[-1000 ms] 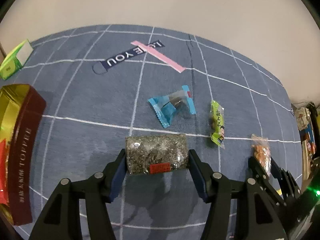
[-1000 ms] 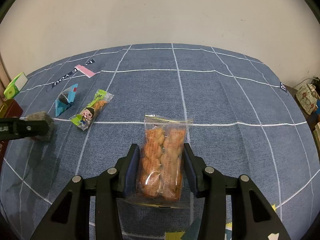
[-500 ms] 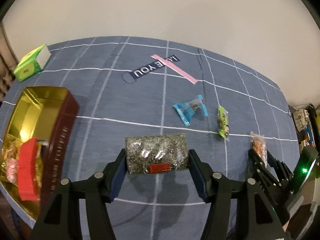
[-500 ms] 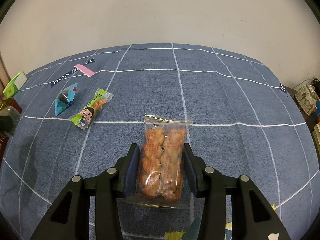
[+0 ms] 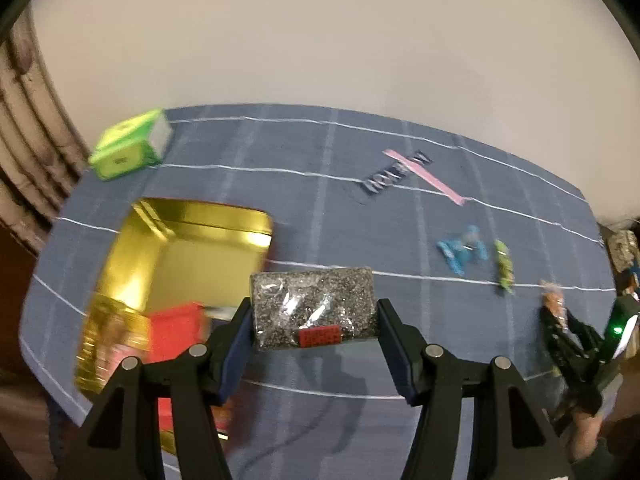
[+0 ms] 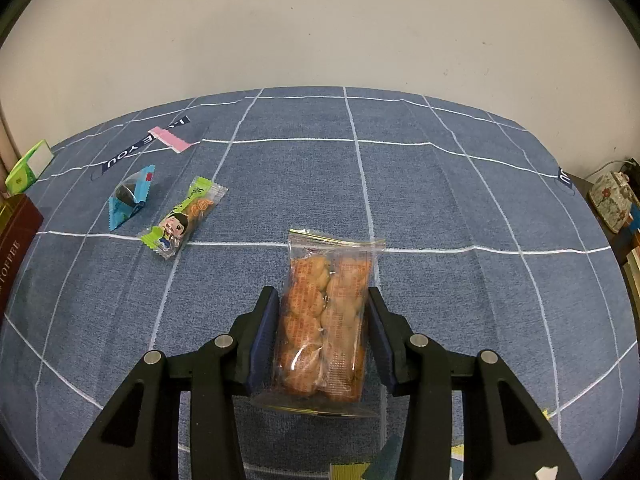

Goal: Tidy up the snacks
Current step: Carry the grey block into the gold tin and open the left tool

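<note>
Change: left claw (image 5: 314, 316), gripping the seed packet (image 5: 314, 306), has swung across to the gold tin (image 5: 176, 264).
Right claw (image 6: 322, 326): clamps the biscuit bag (image 6: 326, 320), unmoved.
Meaning: drop-off looks imminent.

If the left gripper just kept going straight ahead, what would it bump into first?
Probably only the blue cloth. The left gripper, shut on a grey packet, points past the gold tin on its left; no snack lies straight ahead, though blur makes depth uncertain.

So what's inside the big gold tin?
The gold tin is partly filled: a red packet and something in gold and pink wrapping sit at its near end. The far end looks bare. The picture is blurry, and the left claw covers one corner.
</note>
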A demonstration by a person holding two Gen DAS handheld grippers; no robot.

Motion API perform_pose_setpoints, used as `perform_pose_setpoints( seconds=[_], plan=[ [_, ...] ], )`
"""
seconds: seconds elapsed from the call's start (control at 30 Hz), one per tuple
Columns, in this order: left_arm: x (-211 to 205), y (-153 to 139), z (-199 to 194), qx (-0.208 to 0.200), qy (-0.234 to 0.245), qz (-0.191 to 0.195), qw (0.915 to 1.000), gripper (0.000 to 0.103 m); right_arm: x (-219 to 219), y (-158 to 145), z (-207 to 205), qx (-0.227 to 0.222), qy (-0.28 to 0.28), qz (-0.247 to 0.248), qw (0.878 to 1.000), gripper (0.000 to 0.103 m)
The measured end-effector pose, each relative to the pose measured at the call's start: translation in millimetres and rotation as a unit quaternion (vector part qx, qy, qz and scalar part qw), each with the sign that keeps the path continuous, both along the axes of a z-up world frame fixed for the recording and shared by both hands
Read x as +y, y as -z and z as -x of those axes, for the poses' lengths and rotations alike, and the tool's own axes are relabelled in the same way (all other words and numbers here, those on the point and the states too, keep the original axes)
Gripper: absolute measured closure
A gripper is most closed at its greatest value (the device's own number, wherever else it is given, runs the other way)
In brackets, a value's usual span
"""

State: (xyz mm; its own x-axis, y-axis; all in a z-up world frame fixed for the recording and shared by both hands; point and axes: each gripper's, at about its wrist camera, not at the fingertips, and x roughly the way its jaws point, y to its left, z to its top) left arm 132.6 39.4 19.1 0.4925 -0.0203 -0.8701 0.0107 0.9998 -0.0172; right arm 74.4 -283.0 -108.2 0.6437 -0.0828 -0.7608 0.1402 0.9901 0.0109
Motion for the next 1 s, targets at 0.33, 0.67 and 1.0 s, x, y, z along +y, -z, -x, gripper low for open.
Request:
perform_pose_setpoints(
  seconds=[0.33,0.67,1.0],
  plan=[
    [79.1,2.1,-21.9,0.019,-0.031,-0.032,0.9988,0.043,0.1,-0.2,0.0,0.0,0.0,0.001,1.0,0.062],
    [119.6,40.3,-50.0,0.058,-0.042,-0.059,0.9957,0.043,0.0,-0.3,0.1,0.0,0.0,0.002,1.0,0.062],
    [139.3,77.4,-66.6,0.095,-0.054,-0.059,0.9922,0.043,0.4,-0.4,0.1,0.0,0.0,0.002,1.0,0.062]
  ],
)
